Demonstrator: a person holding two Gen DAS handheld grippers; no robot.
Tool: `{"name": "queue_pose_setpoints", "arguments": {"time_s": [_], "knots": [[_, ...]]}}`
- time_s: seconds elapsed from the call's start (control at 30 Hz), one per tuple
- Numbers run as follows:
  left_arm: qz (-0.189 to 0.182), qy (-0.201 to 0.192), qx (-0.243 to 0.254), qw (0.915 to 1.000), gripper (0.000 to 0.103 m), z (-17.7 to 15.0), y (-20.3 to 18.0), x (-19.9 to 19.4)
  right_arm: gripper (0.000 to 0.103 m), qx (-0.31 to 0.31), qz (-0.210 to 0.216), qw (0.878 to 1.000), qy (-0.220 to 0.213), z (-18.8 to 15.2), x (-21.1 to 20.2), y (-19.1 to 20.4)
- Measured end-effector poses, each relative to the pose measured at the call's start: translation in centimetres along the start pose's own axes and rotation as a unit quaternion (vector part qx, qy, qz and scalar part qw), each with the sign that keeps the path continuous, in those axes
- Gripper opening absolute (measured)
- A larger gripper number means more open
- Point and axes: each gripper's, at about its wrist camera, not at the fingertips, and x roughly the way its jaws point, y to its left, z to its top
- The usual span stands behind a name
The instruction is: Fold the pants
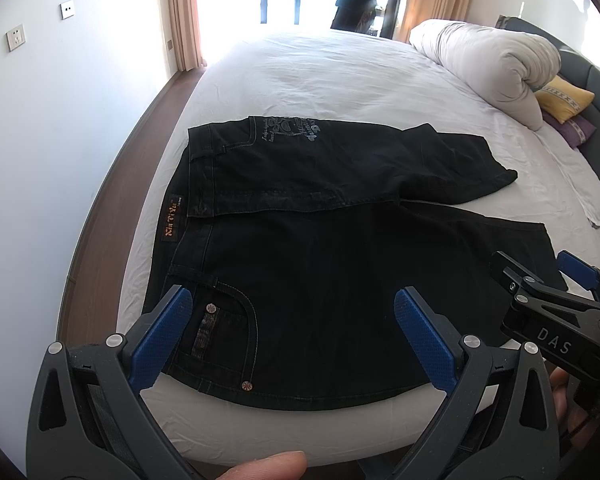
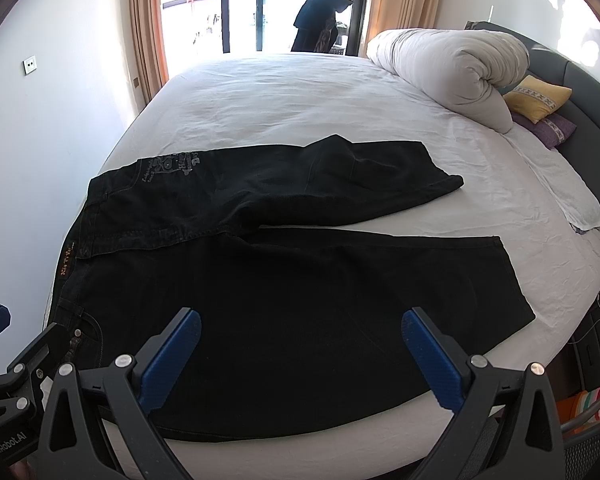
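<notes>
Black denim pants [image 1: 308,264] lie flat on the white bed, waistband at the left and both legs running right; they also show in the right wrist view [image 2: 300,296]. The far leg is rumpled and folded short. My left gripper [image 1: 292,300] is open and empty, hovering over the near hip and pocket at the bed's front edge. My right gripper [image 2: 300,322] is open and empty above the near leg. The right gripper also shows in the left wrist view [image 1: 540,268], and the left gripper shows at the left edge of the right wrist view [image 2: 24,332].
A white bed sheet [image 2: 300,100] covers the mattress. A rolled white duvet [image 2: 452,68] and a yellow pillow [image 2: 538,98] lie at the far right by the dark headboard. A folded white towel [image 2: 576,204] lies at the right edge. A wall stands left, a window behind.
</notes>
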Motion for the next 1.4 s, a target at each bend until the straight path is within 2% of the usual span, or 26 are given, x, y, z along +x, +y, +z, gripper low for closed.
{"name": "queue_pose_setpoints", "arguments": {"time_s": [0.6, 0.73, 0.93, 1.07, 1.1, 1.17, 1.3, 1.4], "knots": [[0.000, 0.004, 0.000, 1.0000, 0.103, -0.1, 0.2, 0.4, 0.103, -0.002, 0.000, 1.000, 0.004, -0.3, 0.3, -0.1], [0.009, -0.011, 0.016, 0.9998, 0.103, 1.0, 1.0, 1.7, 0.103, -0.018, 0.015, 1.000, 0.001, 0.3, 0.9, -0.5], [-0.001, -0.006, 0.051, 0.9987, 0.103, 5.6, 3.7, 5.9, 0.103, -0.040, 0.085, 0.995, -0.011, 4.1, 3.6, -2.3], [-0.066, 0.006, 0.063, 0.9958, 0.103, 10.1, 5.8, 10.1, 0.103, -0.056, 0.113, 0.992, -0.022, 7.8, 6.5, -3.0], [-0.062, 0.007, 0.077, 0.9951, 0.103, 11.2, 6.0, 11.2, 0.103, -0.067, 0.128, 0.989, -0.024, 8.9, 7.4, -3.1], [-0.049, 0.035, 0.115, 0.9915, 0.103, 13.4, 6.1, 13.8, 0.103, -0.089, 0.142, 0.986, -0.029, 10.8, 9.0, -2.9], [-0.024, 0.054, 0.162, 0.9850, 0.103, 18.2, 6.6, 18.6, 0.102, -0.175, 0.187, 0.966, -0.034, 13.9, 12.3, -1.8], [-0.026, 0.091, 0.211, 0.9729, 0.103, 21.9, 7.1, 23.2, 0.091, -0.225, 0.199, 0.954, -0.016, 15.6, 15.0, -1.1]]}}
